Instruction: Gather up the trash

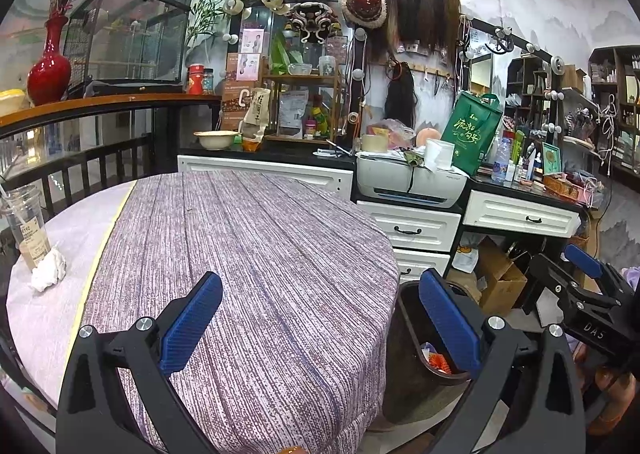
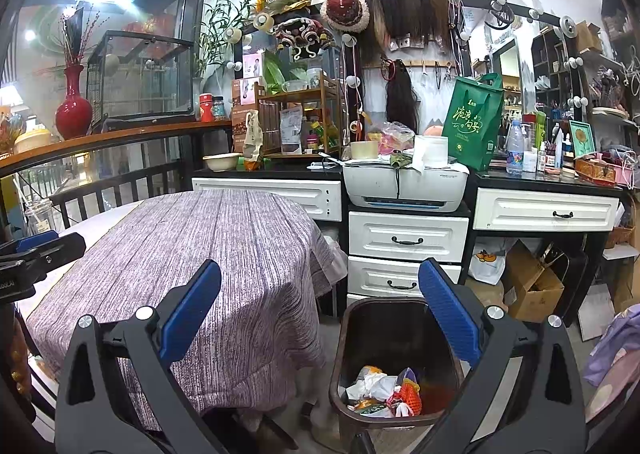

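Both claws wide open, empty: left claw (image 1: 320, 318), right claw (image 2: 320, 314); one bin (image 2: 352, 338), one cup (image 1: 24, 225), one tissue wad (image 1: 49, 269)

Crumpled tissue (image 1: 49, 269): I see a white wad lying on the pale strip at the table's (image 1: 260, 254) far left edge, touching the foot of the cup.

Plastic cup (image 1: 25, 225): clear, upright, with a straw and a printed label, a little pale drink left at the bottom; it stands at the same left edge.

Trash bin (image 2: 400, 358): dark brown, open-topped, upright on the floor just beside the table's right edge. From my right camera I see white paper, an orange net and coloured wrappers heaped at its bottom.
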